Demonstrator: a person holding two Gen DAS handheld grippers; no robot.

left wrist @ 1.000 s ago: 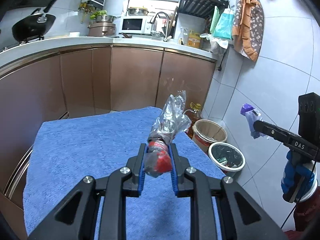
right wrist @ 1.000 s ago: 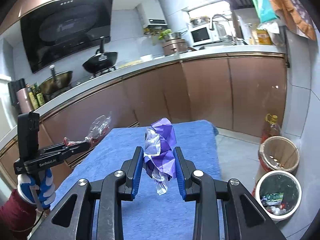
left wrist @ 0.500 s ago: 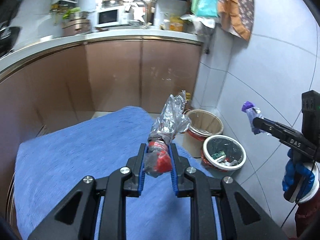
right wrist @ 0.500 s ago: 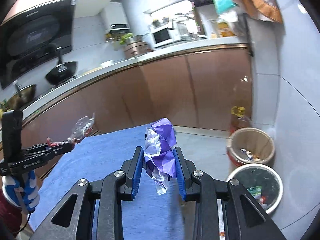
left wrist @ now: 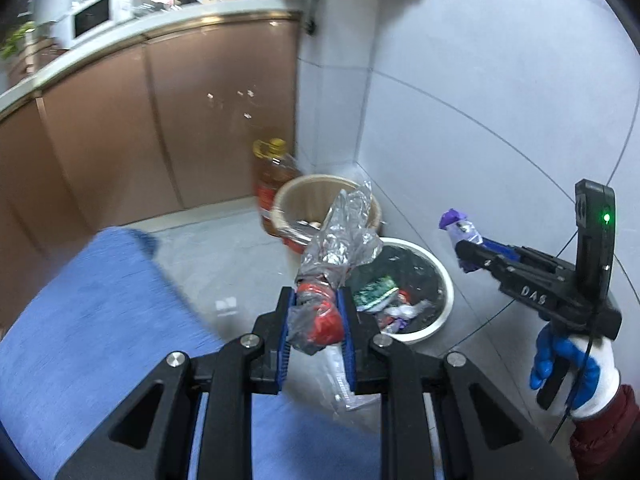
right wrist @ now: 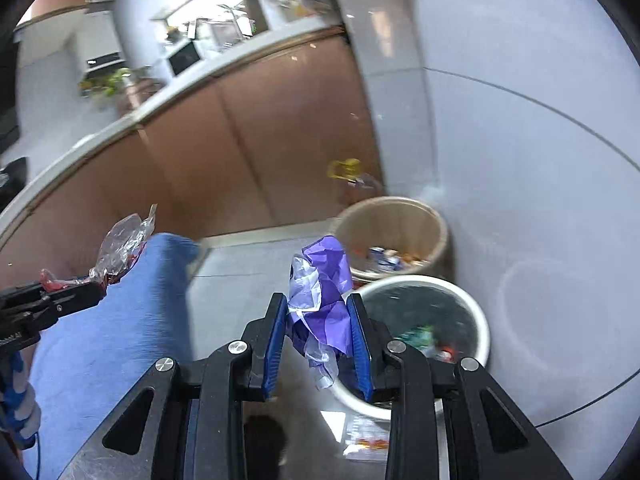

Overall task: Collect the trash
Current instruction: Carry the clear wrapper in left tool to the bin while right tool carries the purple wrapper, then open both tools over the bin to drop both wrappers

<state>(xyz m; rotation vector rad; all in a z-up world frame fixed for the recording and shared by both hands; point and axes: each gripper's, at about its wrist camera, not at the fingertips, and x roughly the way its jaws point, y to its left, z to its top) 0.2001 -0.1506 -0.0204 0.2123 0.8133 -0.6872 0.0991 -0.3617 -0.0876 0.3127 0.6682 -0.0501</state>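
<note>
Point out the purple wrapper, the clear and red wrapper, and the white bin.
purple wrapper (right wrist: 326, 304), right wrist view, on its crumpled middle between the blue pads.
clear and red wrapper (left wrist: 320, 320), left wrist view, on the red part clamped between the pads.
white bin (left wrist: 446, 300), left wrist view, on its right rim.

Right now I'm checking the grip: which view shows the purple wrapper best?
The right wrist view: the purple wrapper fills the centre, pinched in the right gripper. The left wrist view shows it only small and far off, at that gripper's tip.
</note>
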